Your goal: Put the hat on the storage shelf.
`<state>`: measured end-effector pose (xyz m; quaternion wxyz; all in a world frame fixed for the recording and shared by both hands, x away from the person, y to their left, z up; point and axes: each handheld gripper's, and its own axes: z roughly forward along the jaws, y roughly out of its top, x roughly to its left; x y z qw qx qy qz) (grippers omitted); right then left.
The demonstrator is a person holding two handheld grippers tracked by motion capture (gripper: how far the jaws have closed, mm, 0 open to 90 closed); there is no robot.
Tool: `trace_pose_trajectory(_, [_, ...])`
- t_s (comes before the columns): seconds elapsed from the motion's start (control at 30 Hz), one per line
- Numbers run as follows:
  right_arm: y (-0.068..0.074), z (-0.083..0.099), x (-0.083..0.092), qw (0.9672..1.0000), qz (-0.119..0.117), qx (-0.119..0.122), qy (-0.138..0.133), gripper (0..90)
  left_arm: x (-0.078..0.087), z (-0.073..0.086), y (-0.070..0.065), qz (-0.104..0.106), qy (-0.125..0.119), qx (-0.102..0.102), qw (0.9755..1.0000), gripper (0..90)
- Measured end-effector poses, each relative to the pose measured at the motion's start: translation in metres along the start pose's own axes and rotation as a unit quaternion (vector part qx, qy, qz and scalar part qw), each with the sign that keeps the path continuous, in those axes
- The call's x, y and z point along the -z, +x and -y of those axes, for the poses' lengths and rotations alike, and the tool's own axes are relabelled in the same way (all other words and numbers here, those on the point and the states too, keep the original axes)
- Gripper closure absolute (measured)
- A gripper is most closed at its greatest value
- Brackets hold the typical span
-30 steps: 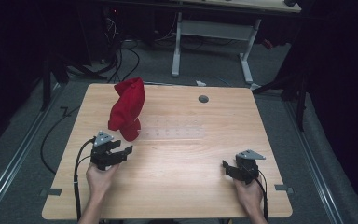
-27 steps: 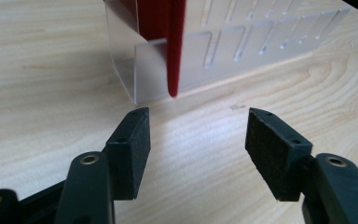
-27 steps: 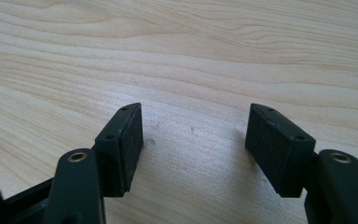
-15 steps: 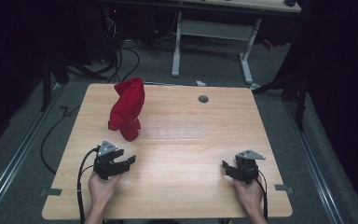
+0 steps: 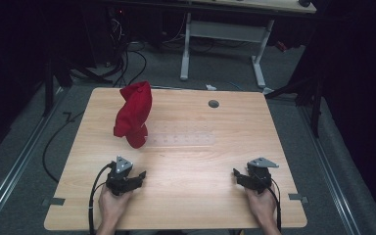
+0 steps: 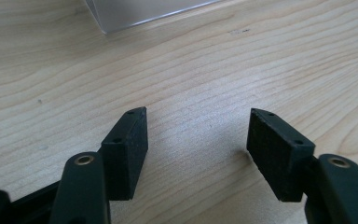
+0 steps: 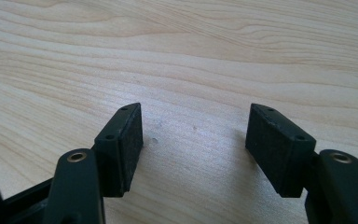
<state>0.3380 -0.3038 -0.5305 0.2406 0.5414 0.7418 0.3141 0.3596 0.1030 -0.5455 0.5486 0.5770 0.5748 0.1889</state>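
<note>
**Both grippers parked at the near edge, red cloth untouched**

Near edge of the counter (image 5: 186, 196): the left gripper (image 5: 136, 177) is seen low over bare wood, jaws set wide and having just been opening, nothing between them. The right gripper (image 5: 237, 175) is held at the near right, jaws likewise wide and empty. A clear flat sheet (image 6: 140, 11) is noted just ahead of the left gripper.

Farther off, at the far left of the counter, the red cloth (image 5: 133, 115) is found standing bunched in a heap, well apart from both grippers.

Step judged: no grasp made yet. A reach forward by the left gripper to the cloth's lower fold is judged to be called for next.
</note>
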Motion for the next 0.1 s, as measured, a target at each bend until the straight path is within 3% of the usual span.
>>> trace_pose_trajectory(0.03, [0.0000,0.0000,0.0000,1.0000,0.000,0.000,0.000,36.8,-0.0012,0.0019,-0.0026,-0.007,-0.001,-0.010,0.9999,37.1])
trace_pose_trajectory(0.1, [0.0000,0.0000,0.0000,1.0000,0.000,0.000,0.000,36.8,-0.0020,0.0016,-0.0028,-0.008,0.000,-0.005,1.0000,32.9])
